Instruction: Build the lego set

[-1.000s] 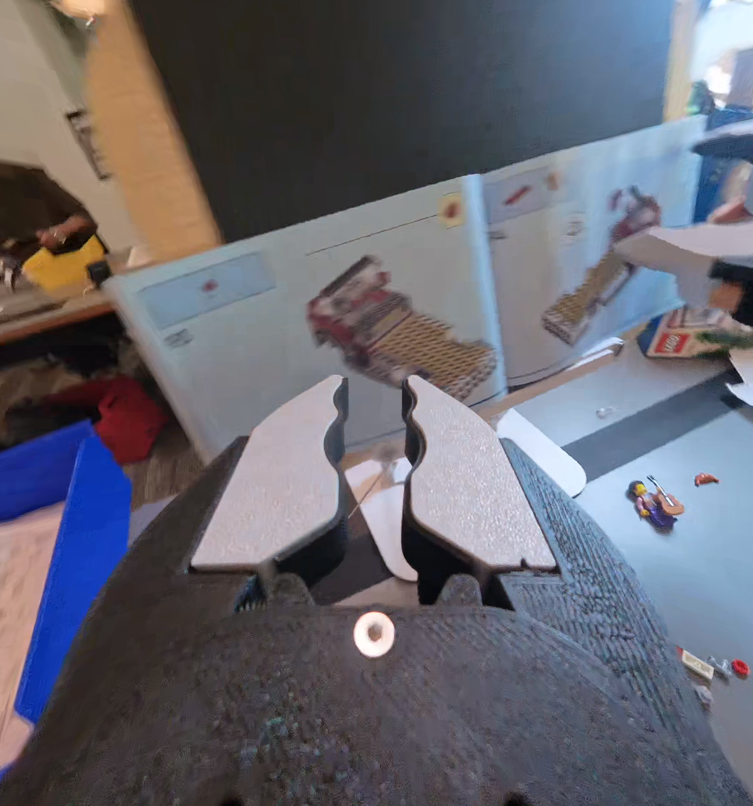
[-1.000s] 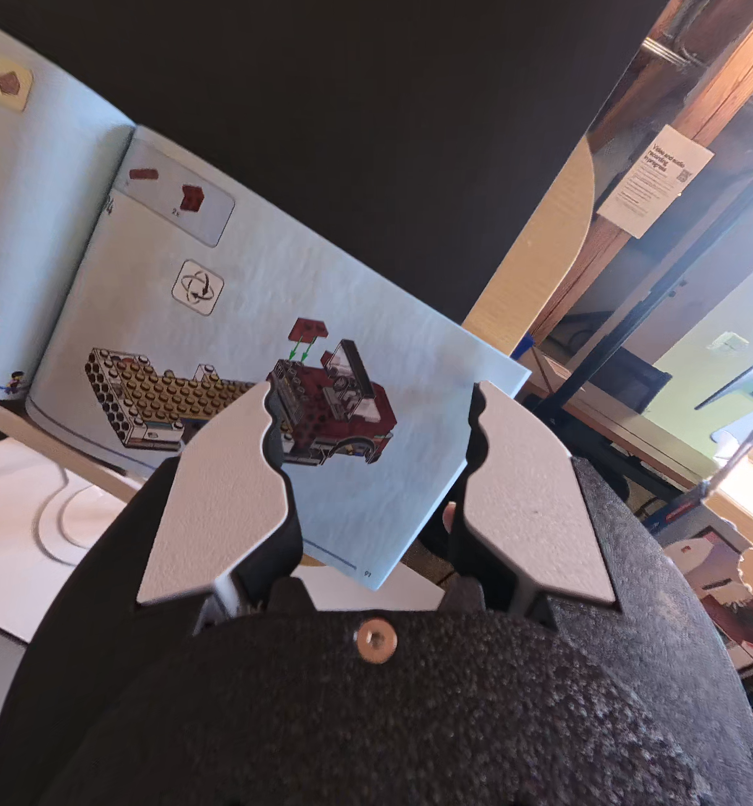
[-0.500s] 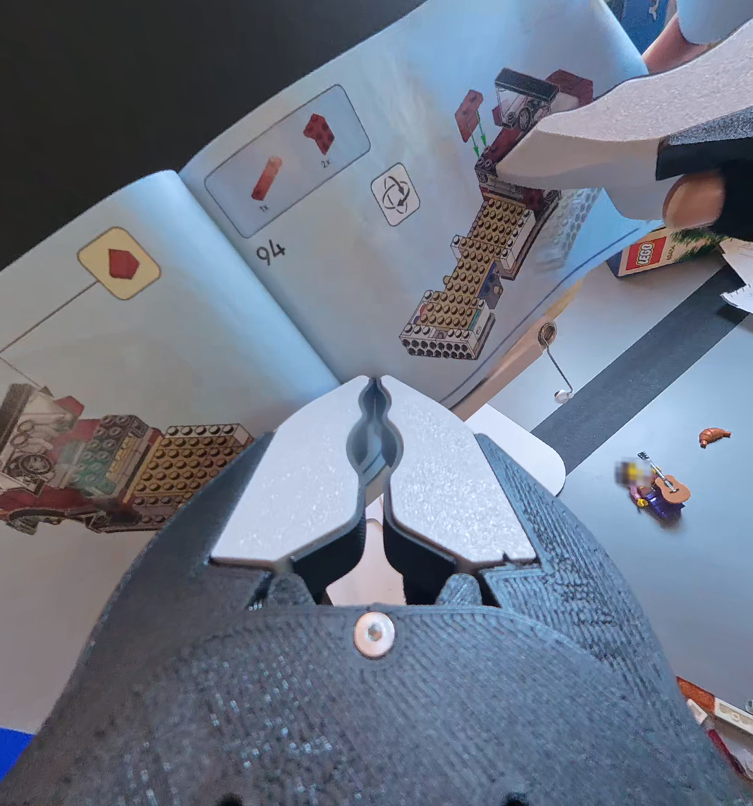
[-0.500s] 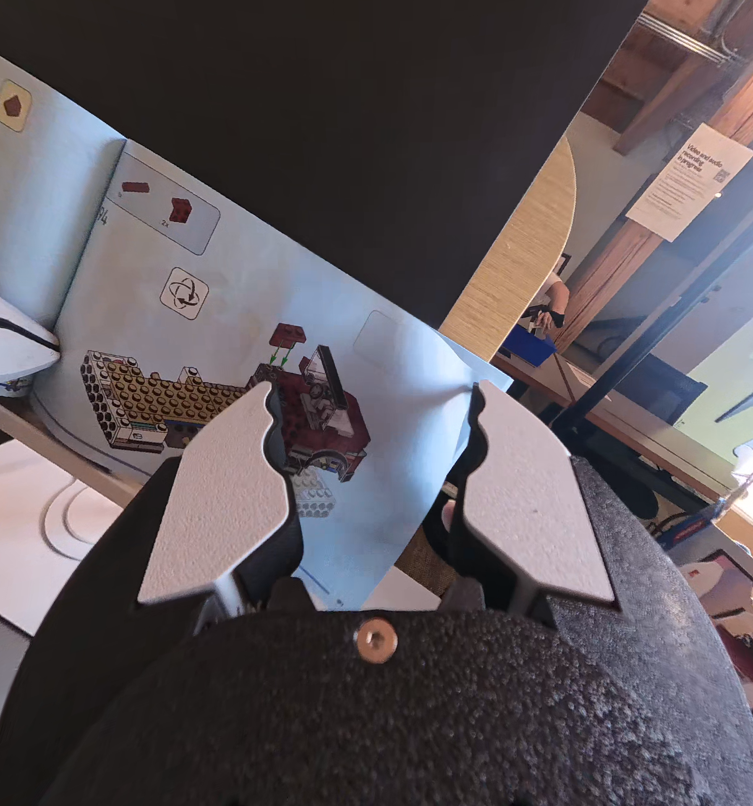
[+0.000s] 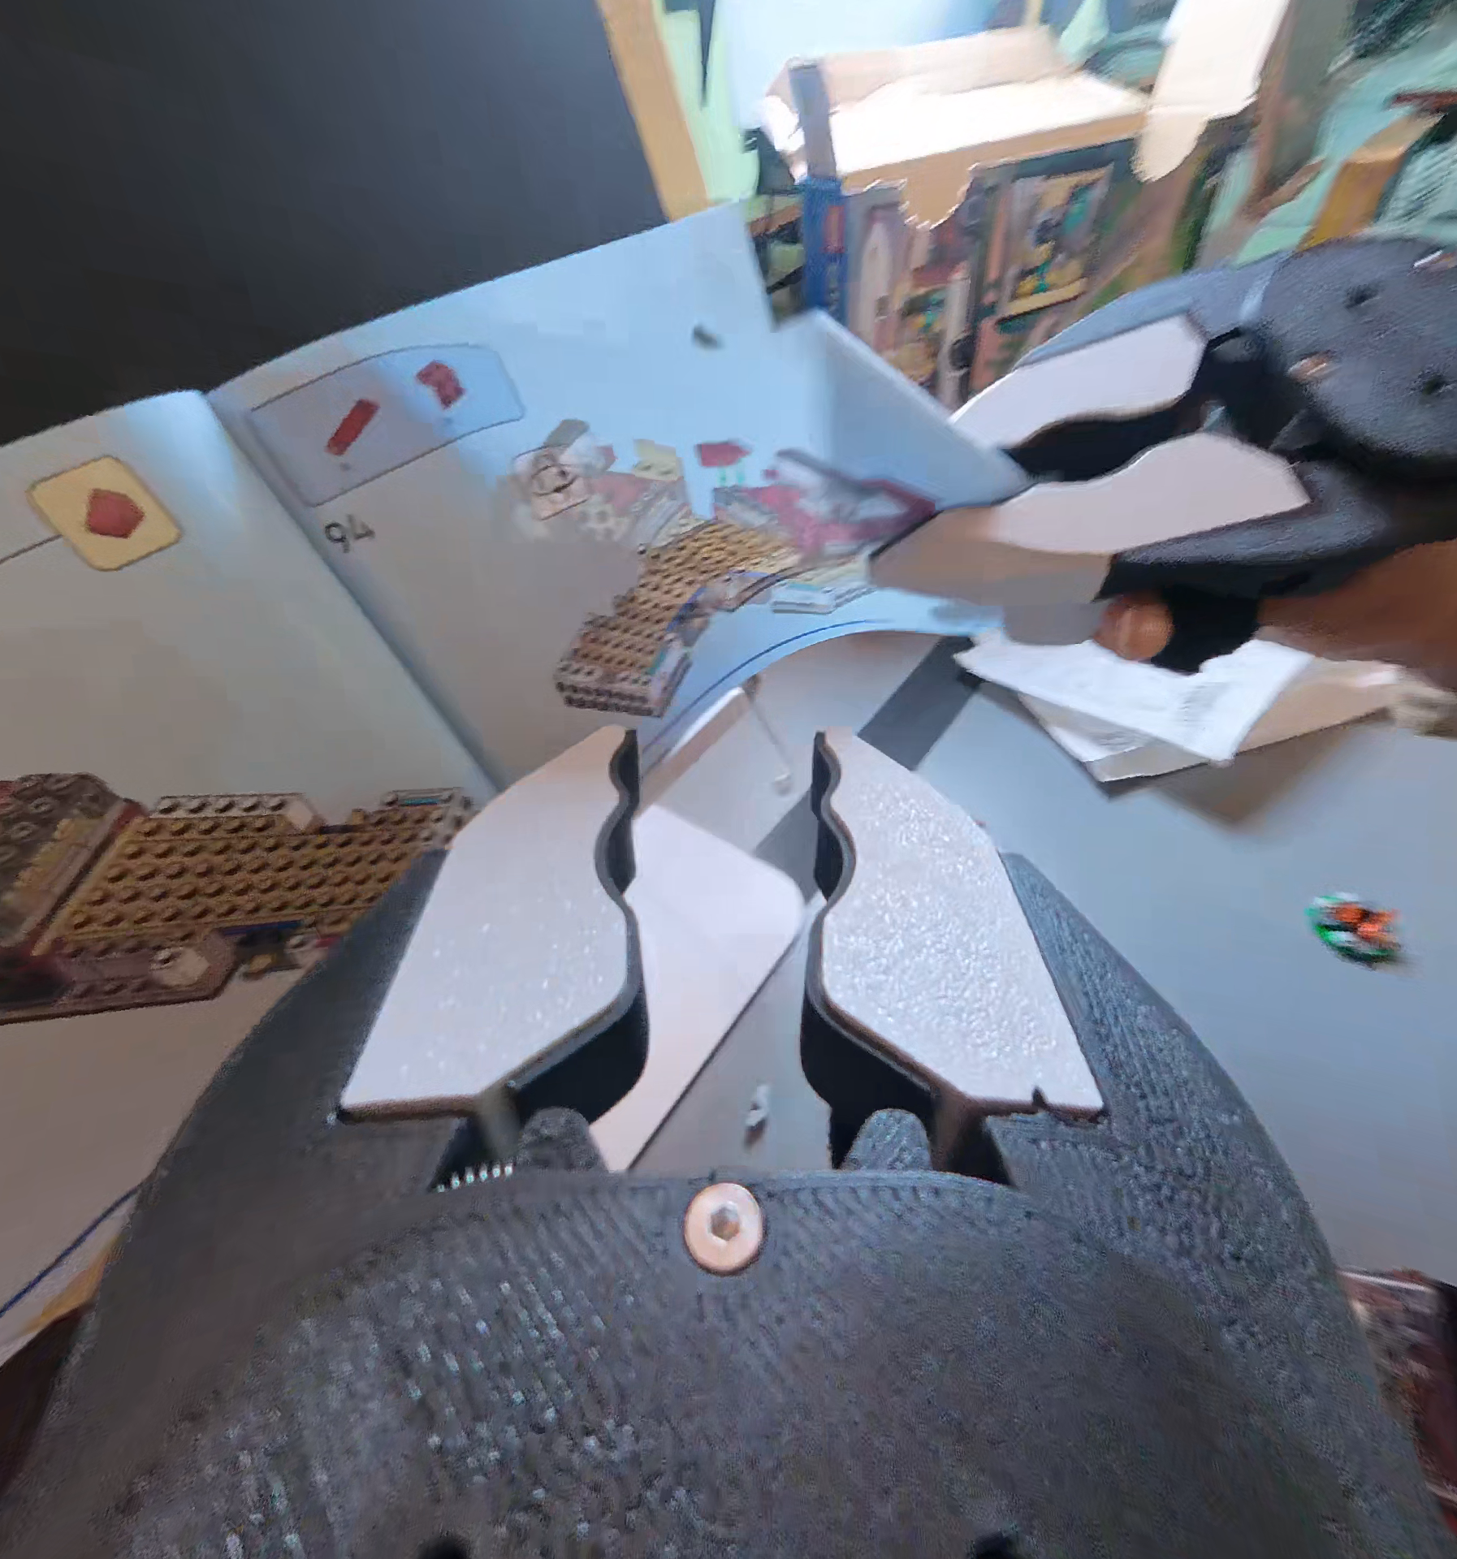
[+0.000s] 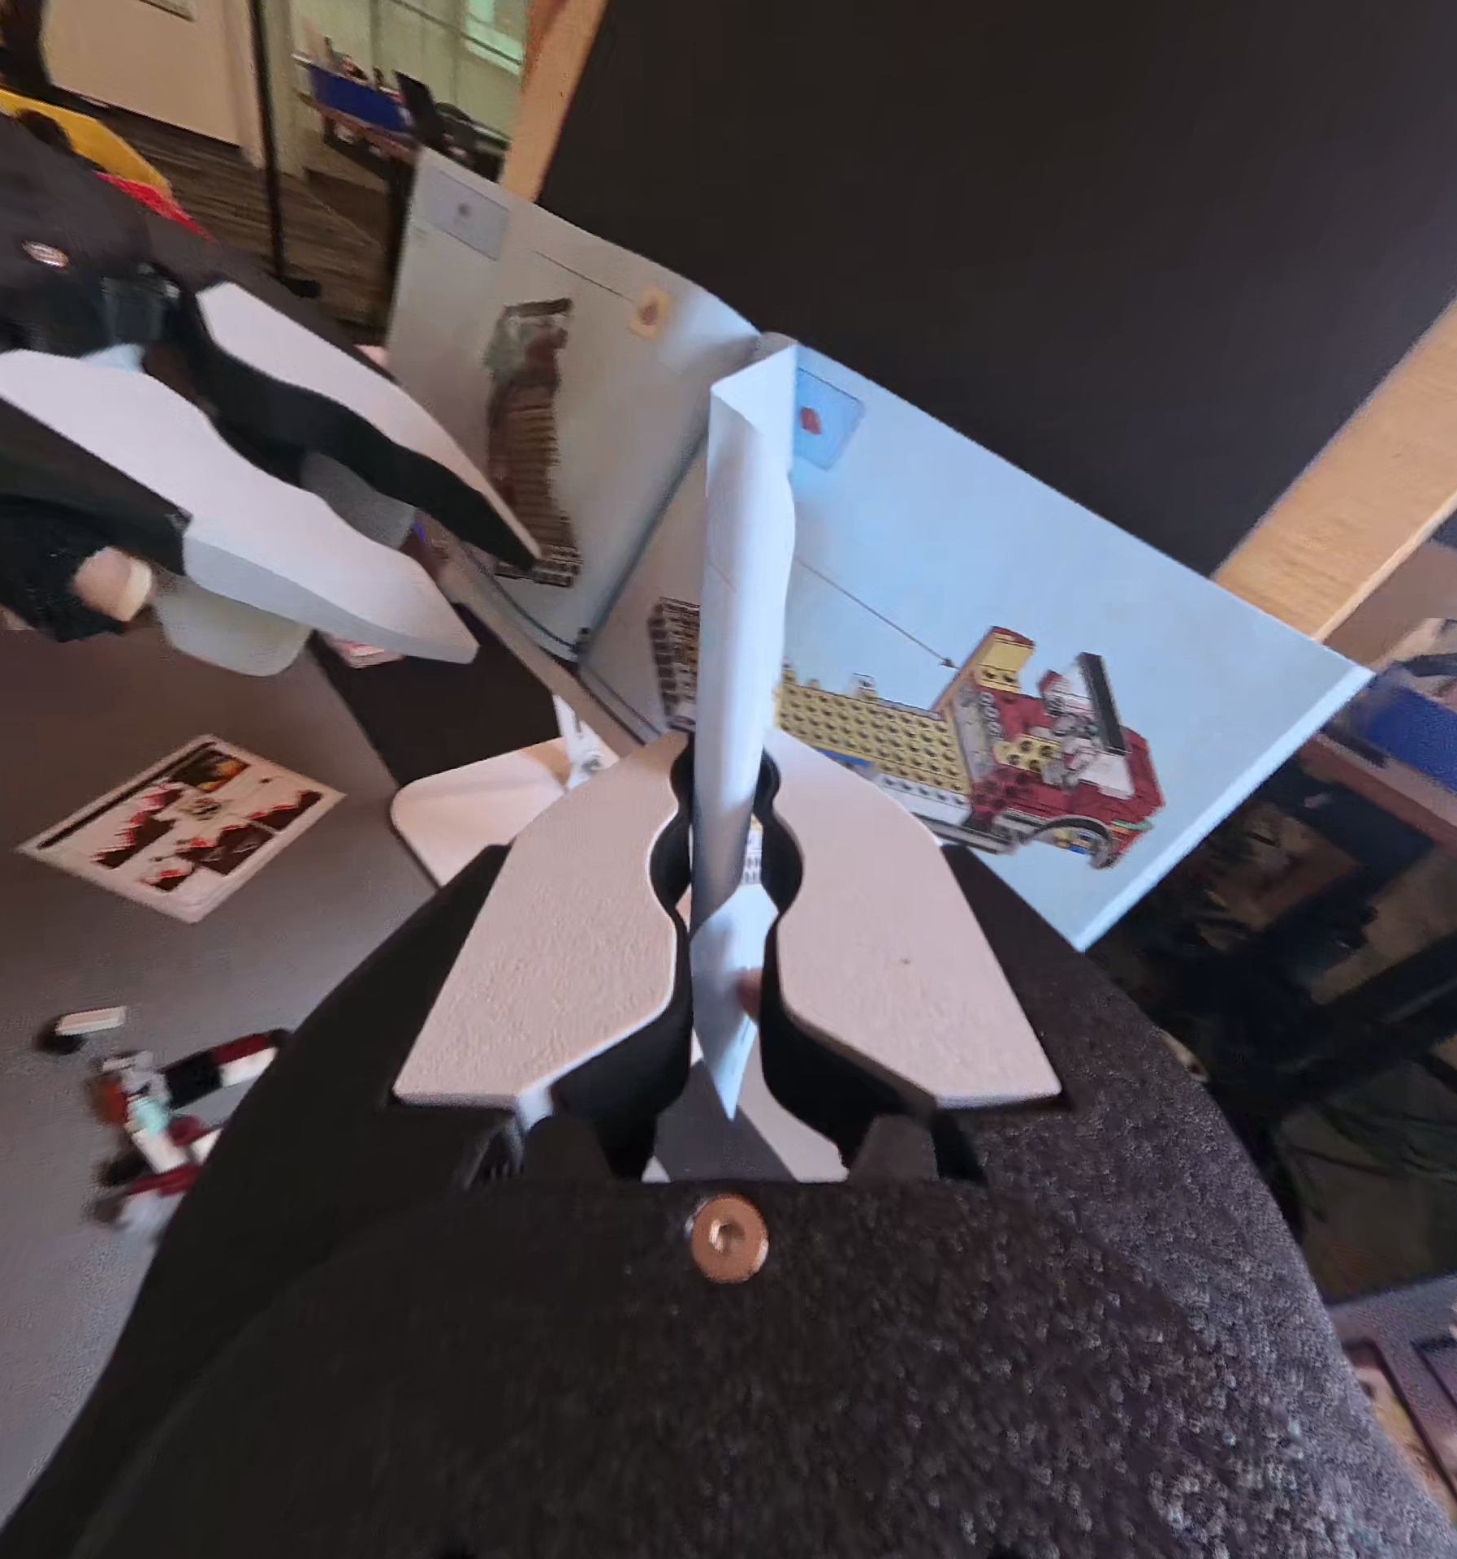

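An open building-instruction booklet (image 5: 286, 641) stands on a white stand. My right gripper (image 6: 725, 759) is shut on the free edge of its right-hand page (image 6: 746, 590), which stands edge-on between the pads and curls away from the booklet (image 6: 1003, 574). In the left wrist view the right gripper (image 5: 953, 506) pinches that lifted page (image 5: 793, 405) at the upper right. My left gripper (image 5: 718, 747) is open and holds nothing. It is just below the page's lower edge, with the left fingertip (image 5: 607, 759) close to the paper. It also shows at the upper left of the right wrist view (image 6: 489, 599).
The white stand base (image 6: 472, 801) sits on the grey table (image 5: 1214, 1054). A sticker sheet (image 6: 181, 827) and loose bricks (image 6: 160, 1097) lie to the left. Folded papers (image 5: 1130, 700) and a small green and orange piece (image 5: 1354, 928) lie to the right. Across from one pair of fingers to the other is roughly 7 centimetres.
My right gripper went from wide open to shut on the page's edge and has lifted the page. My left gripper, shut half a second ago at the booklet's lower edge, has opened.
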Demonstrator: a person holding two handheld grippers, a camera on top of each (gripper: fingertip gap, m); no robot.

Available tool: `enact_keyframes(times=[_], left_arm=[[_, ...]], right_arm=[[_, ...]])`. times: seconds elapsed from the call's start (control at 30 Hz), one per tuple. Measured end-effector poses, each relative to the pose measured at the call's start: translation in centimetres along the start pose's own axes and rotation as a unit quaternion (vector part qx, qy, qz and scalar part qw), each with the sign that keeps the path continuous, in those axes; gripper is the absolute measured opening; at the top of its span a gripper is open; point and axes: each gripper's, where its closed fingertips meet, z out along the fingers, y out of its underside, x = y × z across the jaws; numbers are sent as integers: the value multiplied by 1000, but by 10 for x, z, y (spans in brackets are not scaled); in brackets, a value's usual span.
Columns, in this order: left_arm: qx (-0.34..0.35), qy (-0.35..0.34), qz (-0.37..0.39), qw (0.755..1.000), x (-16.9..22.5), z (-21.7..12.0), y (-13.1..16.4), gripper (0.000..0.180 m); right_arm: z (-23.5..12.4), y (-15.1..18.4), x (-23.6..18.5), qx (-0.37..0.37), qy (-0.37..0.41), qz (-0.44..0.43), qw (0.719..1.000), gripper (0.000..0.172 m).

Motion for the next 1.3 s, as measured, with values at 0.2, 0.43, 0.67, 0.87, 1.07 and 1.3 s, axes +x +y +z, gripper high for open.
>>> enact_keyframes(times=[0.2,0.43,0.67,0.87,1.07,1.3], left_arm=[[65,134,-169,974,29,-16,-27,43],[78,138,-184,970,11,-37,-21,18],[86,131,-177,972,-7,-59,-23,18],[106,100,-149,978,-32,-97,-36,25],[173,-77,-253,949,-105,-163,-18,23],[103,-101,-422,895,-82,-114,61,27]], right_arm=[[4,-21,-88,-7,-183,-37,982,10],[-9,-15,-92,-3,-224,-15,974,12],[41,5,-22,-78,-59,-66,993,12],[100,-14,-46,-91,-44,-106,989,11],[127,-13,-55,-122,-1,-131,984,3],[136,-10,-58,-155,28,-155,975,1]])
